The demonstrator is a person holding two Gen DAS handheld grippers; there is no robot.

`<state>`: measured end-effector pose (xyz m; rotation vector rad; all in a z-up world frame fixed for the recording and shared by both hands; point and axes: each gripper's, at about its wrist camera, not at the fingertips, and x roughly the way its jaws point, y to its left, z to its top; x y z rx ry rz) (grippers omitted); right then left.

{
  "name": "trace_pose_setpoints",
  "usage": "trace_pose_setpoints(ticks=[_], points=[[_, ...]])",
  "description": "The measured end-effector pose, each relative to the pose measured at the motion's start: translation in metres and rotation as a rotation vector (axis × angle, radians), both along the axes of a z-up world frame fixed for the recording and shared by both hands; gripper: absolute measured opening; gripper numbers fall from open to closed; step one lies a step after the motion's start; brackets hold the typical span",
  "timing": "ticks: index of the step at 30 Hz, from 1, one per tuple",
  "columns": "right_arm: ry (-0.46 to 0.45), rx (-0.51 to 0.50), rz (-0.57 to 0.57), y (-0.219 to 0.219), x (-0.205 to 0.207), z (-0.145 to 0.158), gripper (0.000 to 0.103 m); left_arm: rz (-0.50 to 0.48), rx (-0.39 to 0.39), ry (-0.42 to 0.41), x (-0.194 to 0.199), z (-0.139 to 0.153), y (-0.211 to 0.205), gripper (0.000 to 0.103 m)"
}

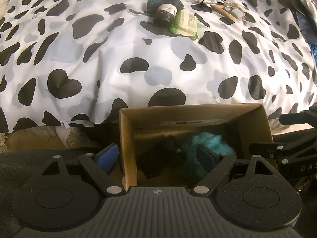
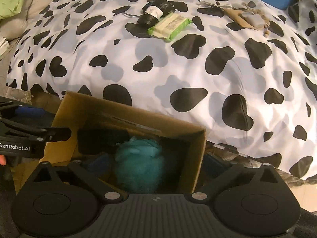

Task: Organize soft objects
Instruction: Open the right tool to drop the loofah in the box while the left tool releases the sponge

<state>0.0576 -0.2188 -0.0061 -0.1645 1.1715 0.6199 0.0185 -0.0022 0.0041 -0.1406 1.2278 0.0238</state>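
A brown cardboard box [image 1: 126,148] stands on the floor against the bed; it also shows in the right wrist view [image 2: 198,158]. Inside it lie a fluffy teal soft toy [image 1: 210,138] [image 2: 138,162] and a dark soft item [image 1: 158,154] [image 2: 103,138]. My left gripper [image 1: 158,156] is open, its jaws straddling the box's left wall, nothing between them. My right gripper [image 2: 156,164] is open, straddling the box's right wall, with the teal toy lying below between its fingers, not gripped. The right gripper shows at the left wrist view's right edge [image 1: 287,154], the left gripper at the right wrist view's left edge [image 2: 29,136].
The bed has a cow-print duvet [image 1: 138,59] [image 2: 198,69]. On it lie a black wrapped bundle [image 1: 164,10] [image 2: 154,11], a green wipes pack [image 1: 186,22] [image 2: 170,25] and small items at far right [image 1: 227,10] [image 2: 249,17]. Pillows [image 2: 19,4] lie at the left.
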Motion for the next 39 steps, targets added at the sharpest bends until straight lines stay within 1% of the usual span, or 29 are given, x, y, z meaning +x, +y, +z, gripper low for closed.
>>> trace_pose_setpoints(ticks=[17, 26, 32, 39], points=[[-0.031, -0.020, -0.059, -0.005, 0.005, 0.002, 0.103, -0.008, 0.003, -0.003, 0.000, 0.000, -0.001, 0.086], [-0.057, -0.007, -0.091, -0.009, 0.007, 0.006, 0.103, -0.003, 0.000, -0.010, 0.001, 0.001, 0.000, 0.086], [-0.075, -0.002, -0.115, -0.011, 0.008, 0.008, 0.103, 0.001, -0.004, -0.027, 0.000, 0.003, 0.001, 0.086], [-0.112, 0.020, -0.156, -0.016, 0.011, 0.015, 0.103, 0.021, -0.009, -0.070, 0.000, 0.010, 0.002, 0.086]])
